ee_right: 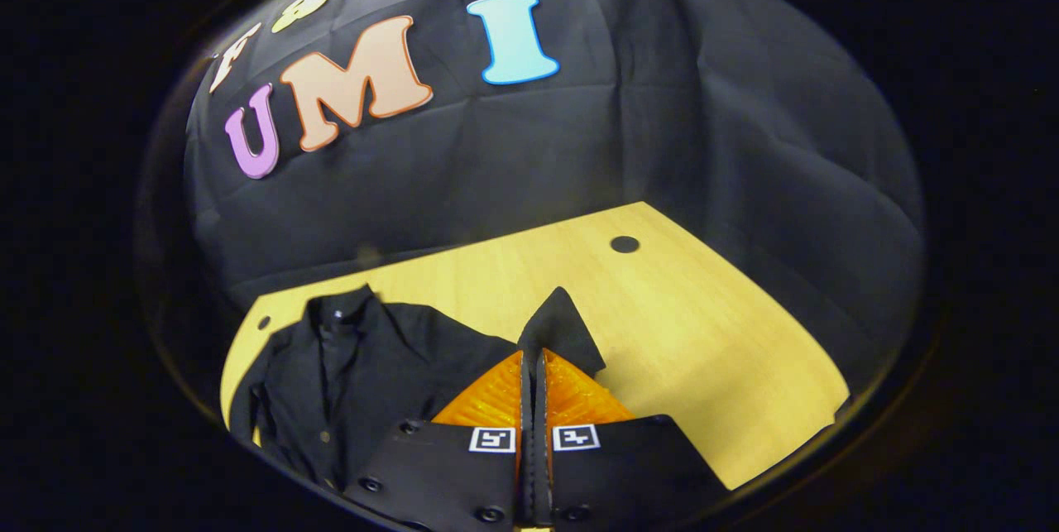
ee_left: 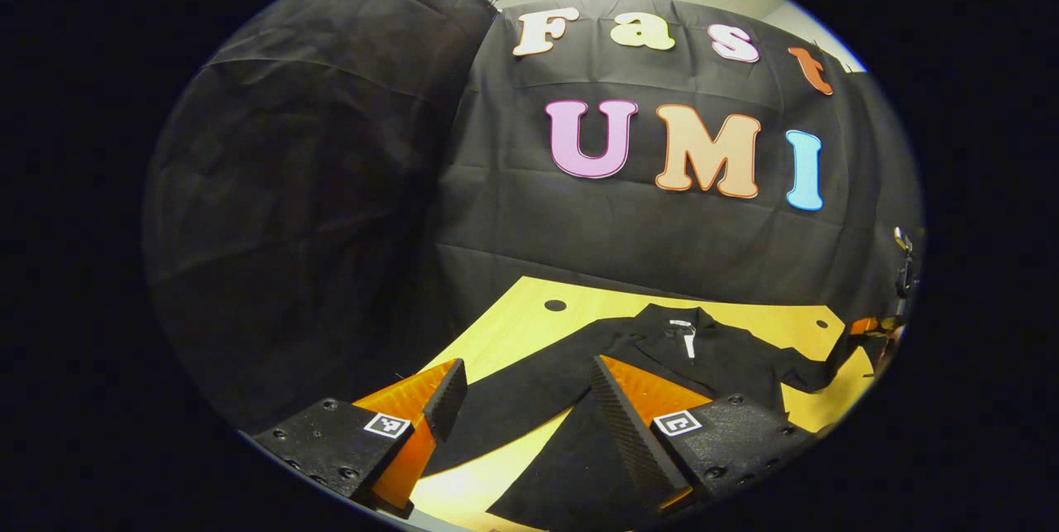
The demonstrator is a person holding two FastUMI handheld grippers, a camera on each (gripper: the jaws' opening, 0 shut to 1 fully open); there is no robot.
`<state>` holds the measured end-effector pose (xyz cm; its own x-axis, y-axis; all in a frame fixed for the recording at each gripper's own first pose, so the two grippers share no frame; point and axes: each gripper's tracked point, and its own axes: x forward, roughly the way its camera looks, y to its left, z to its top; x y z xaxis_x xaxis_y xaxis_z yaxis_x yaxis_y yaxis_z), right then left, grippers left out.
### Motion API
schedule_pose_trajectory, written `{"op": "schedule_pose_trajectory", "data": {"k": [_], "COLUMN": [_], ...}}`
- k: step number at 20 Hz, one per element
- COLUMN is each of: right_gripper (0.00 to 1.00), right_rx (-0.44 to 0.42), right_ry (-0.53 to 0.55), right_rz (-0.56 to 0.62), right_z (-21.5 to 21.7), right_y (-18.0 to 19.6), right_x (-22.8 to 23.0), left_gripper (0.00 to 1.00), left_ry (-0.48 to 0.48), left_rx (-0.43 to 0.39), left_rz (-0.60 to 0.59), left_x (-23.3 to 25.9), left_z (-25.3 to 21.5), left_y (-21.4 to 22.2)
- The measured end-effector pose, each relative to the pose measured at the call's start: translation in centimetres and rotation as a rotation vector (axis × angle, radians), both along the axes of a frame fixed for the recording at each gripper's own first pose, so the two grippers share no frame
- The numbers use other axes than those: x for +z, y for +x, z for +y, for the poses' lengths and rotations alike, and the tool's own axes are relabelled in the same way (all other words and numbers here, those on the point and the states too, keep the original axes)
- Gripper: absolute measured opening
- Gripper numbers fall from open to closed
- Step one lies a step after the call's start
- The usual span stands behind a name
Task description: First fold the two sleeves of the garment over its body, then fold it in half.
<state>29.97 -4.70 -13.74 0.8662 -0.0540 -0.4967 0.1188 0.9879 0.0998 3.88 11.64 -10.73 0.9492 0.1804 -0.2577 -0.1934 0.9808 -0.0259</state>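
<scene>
A black long-sleeved shirt (ee_left: 703, 358) lies spread on a yellow wooden table (ee_left: 513, 325), collar toward the booth wall. In the left gripper view my left gripper (ee_left: 525, 371) hovers open just above one sleeve (ee_left: 513, 404), which runs between its fingers without being pinched. At the far right of that view the right gripper (ee_left: 869, 325) holds up the other sleeve's end. In the right gripper view my right gripper (ee_right: 534, 358) is shut on that sleeve's cuff (ee_right: 563, 321), which sticks up past the fingertips. The shirt's body (ee_right: 356, 375) lies to its left.
Black cloth walls close the booth behind and at both sides. The table (ee_right: 703, 333) has round cable holes (ee_left: 555, 305) (ee_right: 625, 244) near its far corners. Bare tabletop stretches to the right of the shirt in the right gripper view.
</scene>
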Motion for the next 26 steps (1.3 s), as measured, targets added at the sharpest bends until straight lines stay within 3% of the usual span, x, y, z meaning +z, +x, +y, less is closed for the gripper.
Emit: {"op": "schedule_pose_trajectory", "data": {"k": [8,12,26], "right_gripper": [0.02,0.02,0.02], "right_rx": [0.062,0.128,0.385], "right_ry": [0.067,0.021,0.045], "right_rz": [-0.111,-0.155,-0.167], "right_z": [9.4,14.2,32.4], "right_y": [2.5,3.6,6.3], "right_x": [4.7,6.5,5.9], "left_gripper": [0.91,0.91,0.93], "left_ry": [0.004,0.003,0.007], "left_rx": [-0.005,-0.006,-0.027], "left_rz": [0.035,0.037,0.074], "left_x": [-1.5,-1.7,-3.8], "left_z": [4.7,6.1,6.6], "left_y": [1.6,2.2,2.3]}}
